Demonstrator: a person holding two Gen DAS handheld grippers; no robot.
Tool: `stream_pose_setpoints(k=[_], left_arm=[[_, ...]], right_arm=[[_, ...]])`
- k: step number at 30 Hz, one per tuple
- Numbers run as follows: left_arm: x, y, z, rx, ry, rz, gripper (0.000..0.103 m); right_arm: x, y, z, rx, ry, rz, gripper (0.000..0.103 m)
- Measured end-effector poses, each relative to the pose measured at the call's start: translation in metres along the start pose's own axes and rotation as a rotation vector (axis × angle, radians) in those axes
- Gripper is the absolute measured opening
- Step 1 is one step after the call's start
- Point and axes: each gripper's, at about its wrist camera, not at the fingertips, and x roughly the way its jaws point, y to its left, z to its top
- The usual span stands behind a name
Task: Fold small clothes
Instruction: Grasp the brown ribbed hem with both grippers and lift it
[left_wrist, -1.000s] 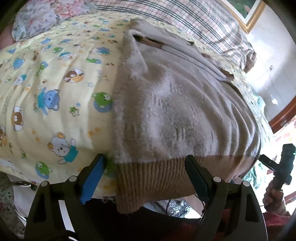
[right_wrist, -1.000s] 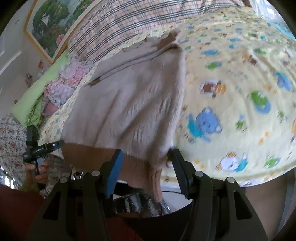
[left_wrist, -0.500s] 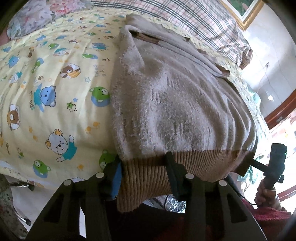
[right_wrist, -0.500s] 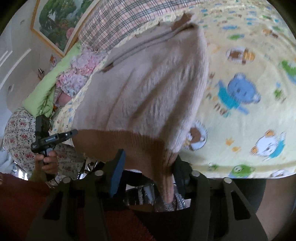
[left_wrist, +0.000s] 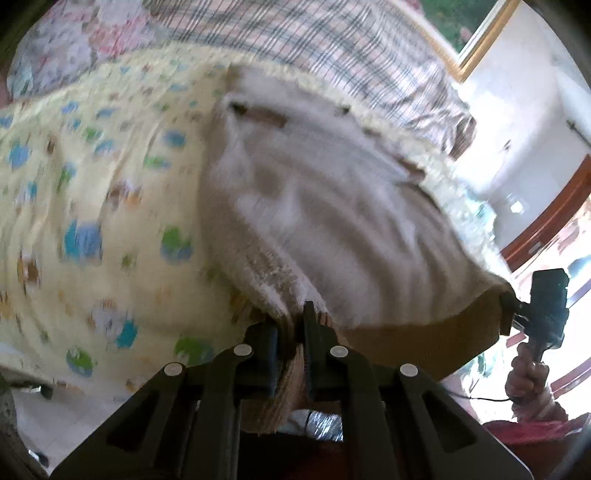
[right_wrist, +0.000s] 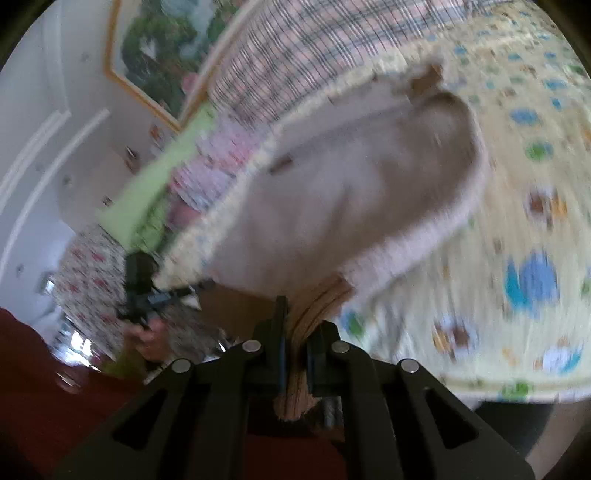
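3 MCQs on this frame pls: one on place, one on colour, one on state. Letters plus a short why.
1. Which part of the sweater do both grippers grip?
A. the collar
B. the ribbed hem
C. a sleeve cuff

2. What colour is the ribbed hem?
A. brown
B. blue
C. white

3. How do the jaws of the left gripper stand?
A. wide open, with nothing between them
B. closing on the hem
C. open above the blanket

Answers: B, the hem is bunched between the jaws of the left gripper and of the right gripper, at opposite corners. A, the band is brown below the beige body. B, the hem is pinched between nearly closed jaws, over the cartoon-print blanket.
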Motion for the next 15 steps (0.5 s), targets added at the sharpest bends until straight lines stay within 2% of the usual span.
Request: stream_pose_setpoints(k=[8, 15], left_arm=[[-0.017, -0.024, 0.074, 0.001, -0.199, -0.052, 0.008], [0.001, -0.041, 0.163, 0.052, -0.316, -0.015, 0.008]], right_arm=[[-0.017, -0.007, 0.07, 0.04, -0.214, 0.148, 0.009], [-0.007, -0.024, 0.162, 0.033, -0.328, 0.084, 0.009]])
